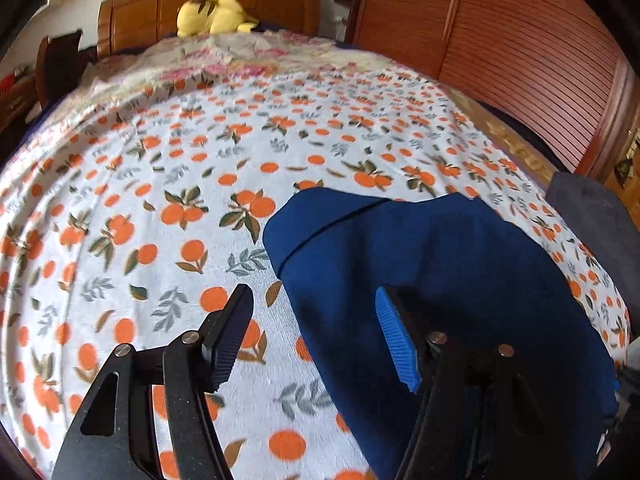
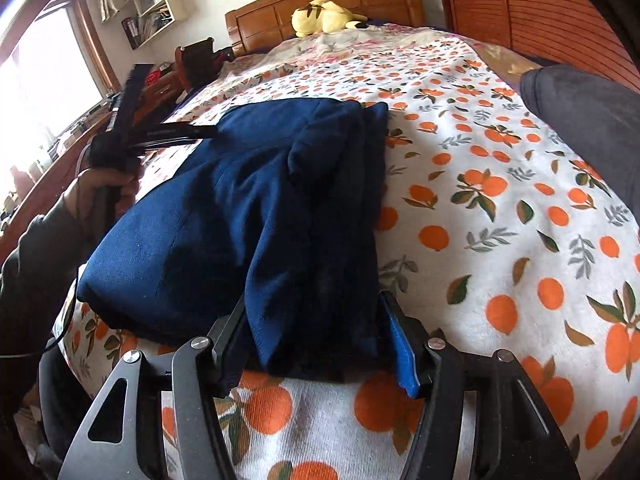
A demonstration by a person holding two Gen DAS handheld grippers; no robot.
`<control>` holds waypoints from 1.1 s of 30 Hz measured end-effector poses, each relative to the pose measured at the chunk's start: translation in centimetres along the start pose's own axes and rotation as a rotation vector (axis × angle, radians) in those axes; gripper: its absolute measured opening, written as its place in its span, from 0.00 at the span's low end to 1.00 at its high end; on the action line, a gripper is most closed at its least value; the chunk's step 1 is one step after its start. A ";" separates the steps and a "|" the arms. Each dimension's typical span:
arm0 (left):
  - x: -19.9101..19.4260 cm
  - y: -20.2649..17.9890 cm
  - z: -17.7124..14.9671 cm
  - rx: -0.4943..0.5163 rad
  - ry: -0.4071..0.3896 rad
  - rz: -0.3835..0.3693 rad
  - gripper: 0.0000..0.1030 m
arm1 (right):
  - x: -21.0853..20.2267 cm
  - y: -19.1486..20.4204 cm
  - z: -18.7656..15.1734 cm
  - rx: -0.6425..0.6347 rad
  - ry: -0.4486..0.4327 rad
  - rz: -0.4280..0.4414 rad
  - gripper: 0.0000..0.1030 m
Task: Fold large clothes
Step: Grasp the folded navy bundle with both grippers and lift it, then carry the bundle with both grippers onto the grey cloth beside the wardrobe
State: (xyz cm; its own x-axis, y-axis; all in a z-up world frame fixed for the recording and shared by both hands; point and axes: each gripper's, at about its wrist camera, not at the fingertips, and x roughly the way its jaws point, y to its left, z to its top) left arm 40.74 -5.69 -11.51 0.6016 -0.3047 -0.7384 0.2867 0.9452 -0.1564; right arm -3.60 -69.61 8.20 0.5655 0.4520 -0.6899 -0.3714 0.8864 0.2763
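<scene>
In your right-wrist view the right gripper [image 2: 320, 348] sits at the bottom centre, fingers apart with the near hem of the blue garment [image 2: 248, 208] lying between them, pads not visibly pressing. The garment's long axis runs up the frame, away along the bed [image 2: 500, 208]. Your left gripper [image 1: 316, 336] is empty, fingers apart, the garment right of centre under its right finger; the right is nearer

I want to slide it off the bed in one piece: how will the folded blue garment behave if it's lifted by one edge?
Probably floppy: the folded blue garment lies in soft, rounded layers and would likely sag and unfold. Its thick stacked folds suggest moderate weight. The knit-looking surface seems unlikely to slip on the orange-print bedspread, so pushing may bunch it.
</scene>
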 end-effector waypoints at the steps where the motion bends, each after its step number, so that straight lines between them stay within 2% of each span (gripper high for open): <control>1: 0.5 0.0 0.0 -0.003 0.008 -0.008 0.63 | 0.3 -0.2 0.0 -0.001 -0.001 0.003 0.58; 7: 2.8 0.9 0.6 -0.064 0.030 -0.040 0.63 | 1.4 -0.6 0.2 -0.005 -0.004 0.023 0.54; 9: 3.3 1.0 0.8 -0.080 0.047 -0.066 0.53 | 1.5 -0.7 0.3 -0.003 -0.003 0.029 0.52; 10: 3.4 0.9 0.8 -0.083 0.052 -0.066 0.49 | 1.6 -0.8 0.3 -0.005 -0.003 0.036 0.46; 11: 3.5 0.8 0.9 -0.083 0.060 -0.077 0.39 | 1.7 -0.8 0.4 -0.006 -0.005 0.049 0.38; 12: 3.5 0.7 0.9 -0.083 0.068 -0.085 0.30 | 1.7 -0.8 0.5 -0.008 -0.008 0.062 0.34; 13: 3.4 0.5 1.0 -0.083 0.074 -0.085 0.26 | 1.6 -0.7 0.5 -0.015 -0.015 0.065 0.27; 14: 3.1 0.1 1.1 -0.074 0.074 -0.074 0.15 | 1.5 -0.7 0.6 -0.029 -0.029 0.065 0.24; 15: 2.7 -0.3 1.3 -0.056 0.070 -0.053 0.12 | 1.3 -0.7 0.7 -0.034 -0.047 0.068 0.23; 18: 0.7 -1.9 1.9 0.001 0.029 0.002 0.09 | 0.4 -1.2 1.2 -0.034 -0.098 0.093 0.19; 24: -5.9 -6.8 4.1 0.075 -0.096 -0.006 0.08 | -2.0 -2.4 3.1 -0.078 -0.162 0.098 0.17; 29: -10.5 -13.0 6.4 0.133 -0.198 -0.021 0.08 | -7.0 -5.5 4.8 -0.120 -0.249 0.023 0.17; 33: -11.9 -19.0 8.8 0.172 -0.262 -0.070 0.08 | -13.3 -10.0 6.3 -0.142 -0.332 -0.089 0.17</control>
State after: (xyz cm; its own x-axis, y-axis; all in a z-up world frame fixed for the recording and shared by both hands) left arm 34.70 -21.04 6.01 0.7411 -0.4096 -0.5320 0.4427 0.8938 -0.0715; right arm -2.74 -83.88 18.81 0.8000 0.4019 -0.4456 -0.3952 0.9117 0.1127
